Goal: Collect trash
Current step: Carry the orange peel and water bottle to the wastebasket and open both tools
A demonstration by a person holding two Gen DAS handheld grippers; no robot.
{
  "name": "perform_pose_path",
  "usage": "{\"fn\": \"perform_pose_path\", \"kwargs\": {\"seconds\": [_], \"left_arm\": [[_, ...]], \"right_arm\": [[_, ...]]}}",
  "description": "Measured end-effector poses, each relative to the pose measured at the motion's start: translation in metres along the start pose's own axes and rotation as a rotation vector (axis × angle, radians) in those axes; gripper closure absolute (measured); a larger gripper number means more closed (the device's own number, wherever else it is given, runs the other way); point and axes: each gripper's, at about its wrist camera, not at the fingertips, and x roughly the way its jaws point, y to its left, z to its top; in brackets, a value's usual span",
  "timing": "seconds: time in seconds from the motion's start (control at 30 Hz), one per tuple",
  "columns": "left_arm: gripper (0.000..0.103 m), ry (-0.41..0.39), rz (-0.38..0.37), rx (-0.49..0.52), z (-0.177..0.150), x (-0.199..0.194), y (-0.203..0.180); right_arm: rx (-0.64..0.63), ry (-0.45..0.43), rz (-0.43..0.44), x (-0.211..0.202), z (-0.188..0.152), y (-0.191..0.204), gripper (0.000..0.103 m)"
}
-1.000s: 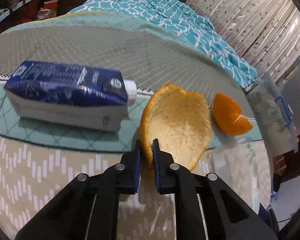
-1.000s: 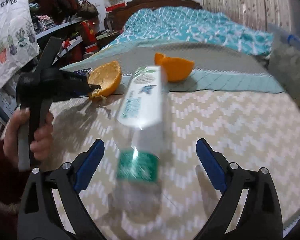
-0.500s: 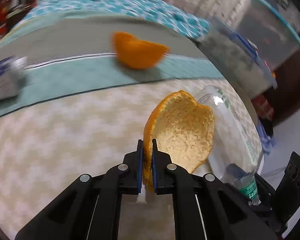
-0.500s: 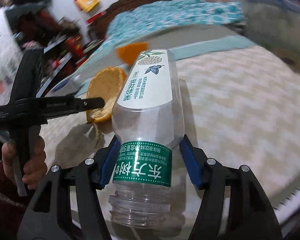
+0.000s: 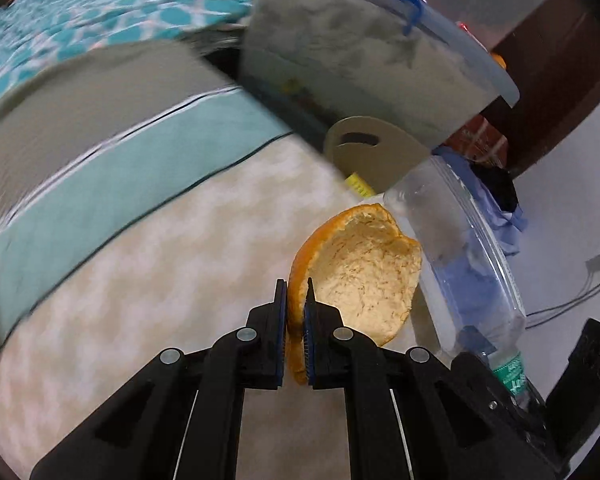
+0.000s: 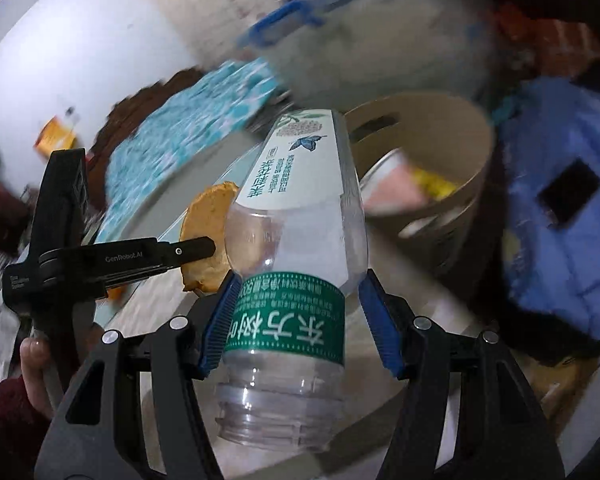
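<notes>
The left gripper (image 5: 296,308) stays clamped on the curved orange peel with its pale pith (image 5: 360,276), now swung off the patterned bed (image 5: 140,280) toward the round tan trash bin (image 5: 376,148) at one o'clock. The right gripper (image 6: 300,320), wide a second ago, now squeezes the clear plastic bottle with its green band (image 6: 292,264); the bin (image 6: 472,152) sits at two o'clock. Both pieces look ready to drop.
</notes>
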Motion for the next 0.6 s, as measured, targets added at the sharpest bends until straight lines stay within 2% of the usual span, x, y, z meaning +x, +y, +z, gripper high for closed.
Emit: {"fn": "perform_pose_path", "kwargs": {"seconds": [0.13, 0.17, 0.2, 0.27, 0.33, 0.4, 0.57, 0.6], "left_arm": [[0.096, -0.010, 0.008, 0.051, 0.044, 0.033, -0.041], [0.091, -0.008, 0.006, 0.061, 0.053, 0.040, -0.049], [0.071, 0.006, 0.009, 0.065, 0.062, 0.048, -0.056], [0.047, 0.000, 0.030, 0.044, 0.071, 0.051, -0.062], [0.044, -0.041, 0.010, 0.038, 0.071, 0.040, -0.061], [0.043, -0.049, -0.015, 0.047, 0.065, 0.028, -0.058], [0.042, -0.102, -0.077, 0.013, 0.029, -0.023, -0.025], [0.041, -0.118, -0.066, 0.011, 0.018, -0.036, -0.016]], "right_arm": [[0.053, -0.065, -0.074, 0.017, 0.043, -0.025, 0.038], [0.055, -0.056, -0.097, 0.024, 0.051, -0.029, 0.034], [0.063, -0.025, -0.116, 0.033, 0.059, -0.033, 0.024], [0.105, -0.047, -0.110, 0.033, 0.063, -0.038, 0.023], [0.099, -0.076, -0.113, 0.025, 0.060, -0.037, 0.023], [0.085, -0.105, -0.122, 0.017, 0.052, -0.034, 0.023], [0.091, -0.180, -0.111, -0.009, 0.024, -0.022, 0.023], [0.090, -0.190, -0.099, -0.013, 0.017, -0.016, 0.023]]}}
